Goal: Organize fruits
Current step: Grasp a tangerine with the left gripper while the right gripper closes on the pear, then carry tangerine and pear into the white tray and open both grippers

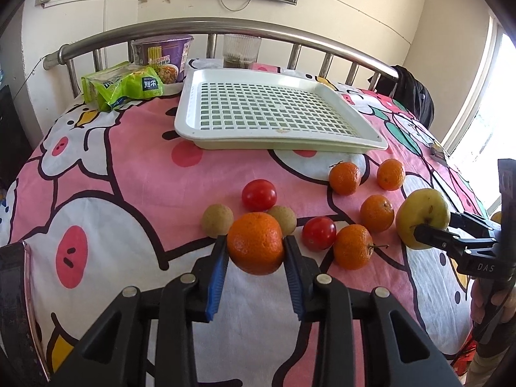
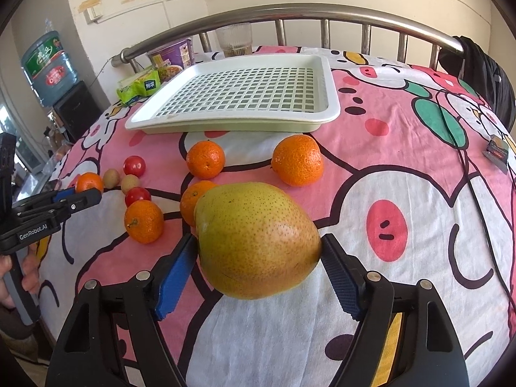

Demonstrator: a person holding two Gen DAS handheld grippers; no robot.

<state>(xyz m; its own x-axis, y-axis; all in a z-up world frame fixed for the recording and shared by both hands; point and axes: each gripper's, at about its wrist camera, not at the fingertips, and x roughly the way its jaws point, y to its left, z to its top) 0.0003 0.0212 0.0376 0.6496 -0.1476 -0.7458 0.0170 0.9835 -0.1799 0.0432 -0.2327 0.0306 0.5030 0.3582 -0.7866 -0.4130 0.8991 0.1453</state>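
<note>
My left gripper point(image 1: 255, 245) is shut on a tangerine point(image 1: 254, 242) and holds it above the pink cloth; it also shows in the right wrist view point(image 2: 80, 195). My right gripper point(image 2: 258, 242) is shut on a yellow-green pear point(image 2: 258, 242), also lifted; it shows in the left wrist view point(image 1: 432, 229) at the right. A white slotted tray point(image 1: 200, 135) lies empty at the back. On the cloth lie several tangerines point(image 1: 344, 178), two red tomatoes point(image 1: 259, 194) and two small brown longans point(image 1: 217, 220).
Behind the tray stand a green snack bag point(image 1: 129, 84), a purple noodle cup point(image 1: 161, 54) and a ribbed glass point(image 1: 242, 50), in front of a steel rail point(image 1: 225, 25). A small packet point(image 2: 496, 150) lies at the right edge. A water jug point(image 2: 48, 64) stands far left.
</note>
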